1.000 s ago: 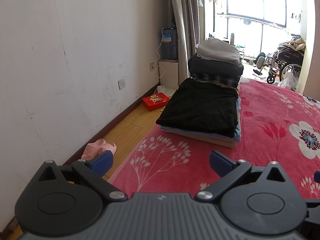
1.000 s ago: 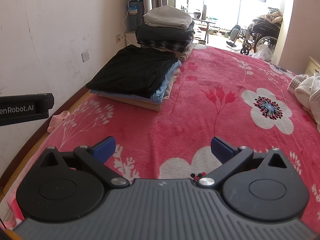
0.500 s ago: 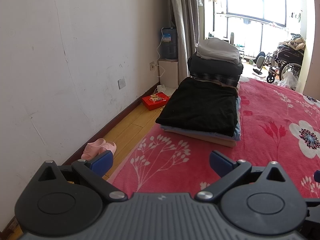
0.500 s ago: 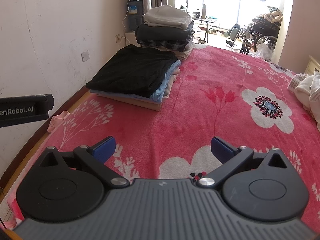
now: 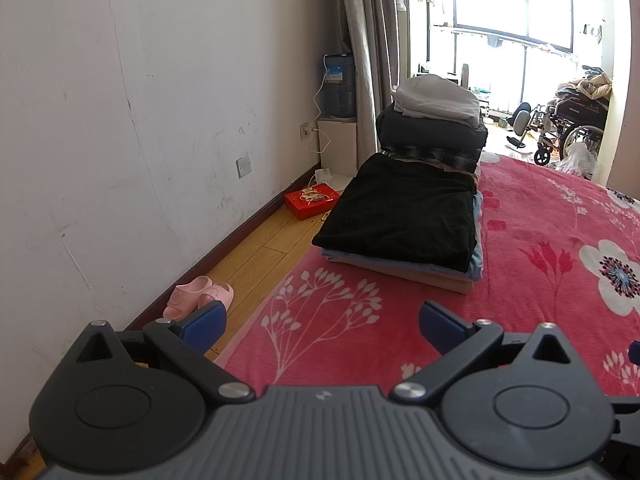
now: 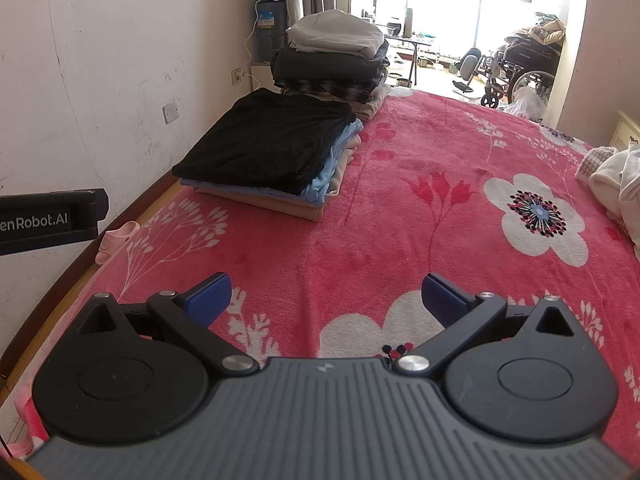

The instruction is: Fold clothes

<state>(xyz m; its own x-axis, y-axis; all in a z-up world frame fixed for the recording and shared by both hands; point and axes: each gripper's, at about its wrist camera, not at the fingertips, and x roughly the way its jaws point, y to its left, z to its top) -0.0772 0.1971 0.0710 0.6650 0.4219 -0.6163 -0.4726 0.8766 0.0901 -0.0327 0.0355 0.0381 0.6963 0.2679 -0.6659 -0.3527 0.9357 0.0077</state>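
A folded black garment (image 5: 400,216) (image 6: 264,140) tops a low stack of blue and tan folded clothes on the red flowered blanket (image 6: 400,216), along the bed's left side. Behind it rises a taller pile (image 5: 434,120) (image 6: 332,60) of dark and plaid clothes with a pale grey one on top. Unfolded white and cream clothes (image 6: 618,184) lie at the right edge of the bed. My left gripper (image 5: 320,324) hovers open over the bed's left edge, nothing between its blue pads. My right gripper (image 6: 326,296) is open and empty above the middle of the blanket.
Pink slippers (image 5: 200,296) and a red box (image 5: 312,202) sit on the wooden floor strip between bed and wall. A water dispenser (image 5: 340,88) stands in the corner by the curtain. A wheelchair (image 6: 516,68) is parked beyond the bed's far end.
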